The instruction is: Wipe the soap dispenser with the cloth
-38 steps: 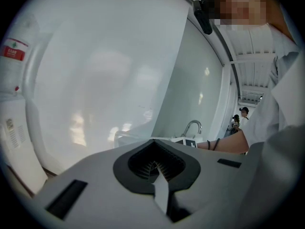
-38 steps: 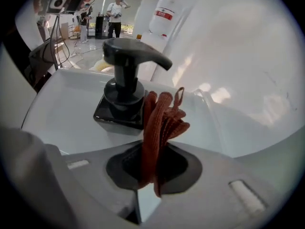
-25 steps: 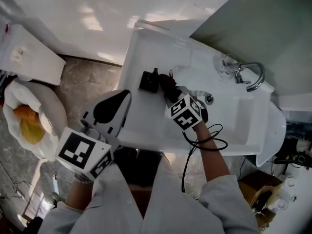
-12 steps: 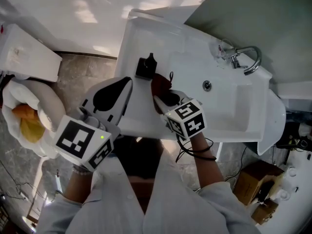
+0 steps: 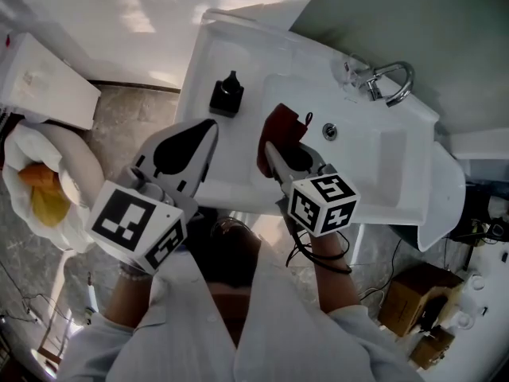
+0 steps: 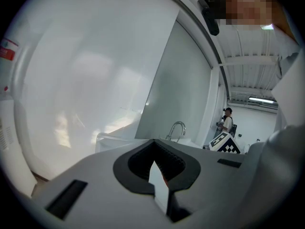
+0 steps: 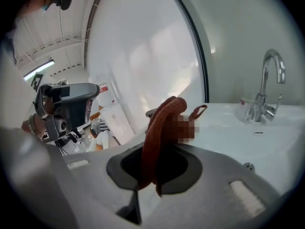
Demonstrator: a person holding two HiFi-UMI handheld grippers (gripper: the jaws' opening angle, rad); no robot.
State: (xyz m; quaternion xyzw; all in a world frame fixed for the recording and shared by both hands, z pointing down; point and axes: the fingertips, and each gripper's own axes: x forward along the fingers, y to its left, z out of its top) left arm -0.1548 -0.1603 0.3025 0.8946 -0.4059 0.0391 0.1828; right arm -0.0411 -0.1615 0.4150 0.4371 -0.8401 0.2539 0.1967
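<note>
Right gripper is clamped tight on a bunched rust-red cloth, held above the white sink at frame centre. Left gripper, lower left, has its jaws together and empty. The black soap dispenser stands on the sink's upper-left rim, apart from the cloth; wiping looks not yet done.

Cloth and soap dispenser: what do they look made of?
Cloth: soft woven fabric, rust-red, matte; it folds and droops where the right gripper pinches it. Soap dispenser: black, dull finish, probably plastic; too small here to be sure.
</note>
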